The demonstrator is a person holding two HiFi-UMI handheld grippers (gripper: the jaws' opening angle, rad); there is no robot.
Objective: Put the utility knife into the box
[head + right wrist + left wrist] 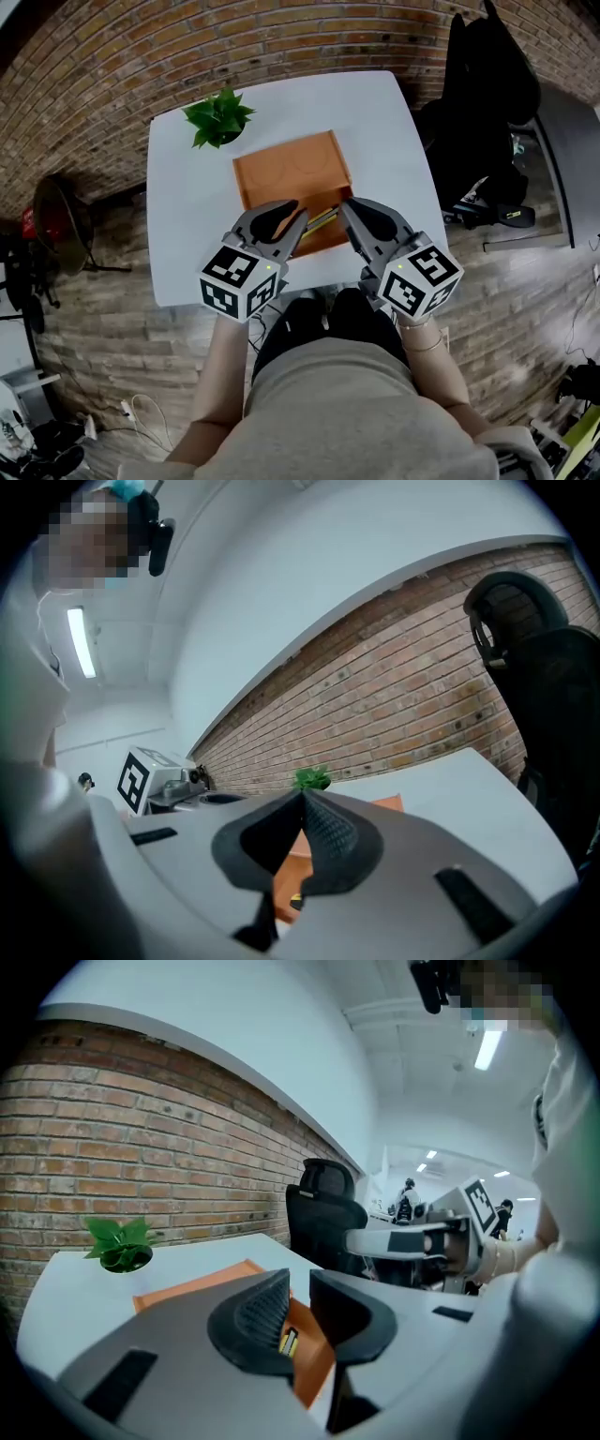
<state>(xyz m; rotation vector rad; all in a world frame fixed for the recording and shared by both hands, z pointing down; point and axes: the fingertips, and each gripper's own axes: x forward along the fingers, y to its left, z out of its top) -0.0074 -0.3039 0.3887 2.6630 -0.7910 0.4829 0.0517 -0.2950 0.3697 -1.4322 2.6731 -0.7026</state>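
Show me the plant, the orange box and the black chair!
Plant (pixel 217 117): head view, on its leaves.
Orange box (pixel 286 169): head view, on its bare floor.
Black chair (pixel 323 1218): left gripper view, on its backrest.

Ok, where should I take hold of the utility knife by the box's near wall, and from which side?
Take the utility knife across the middle of its body, coming straight down. It lies flat and slanted in the orange box beside the near wall, which would likely block a sideways approach. Set the jaws crosswise to its length.
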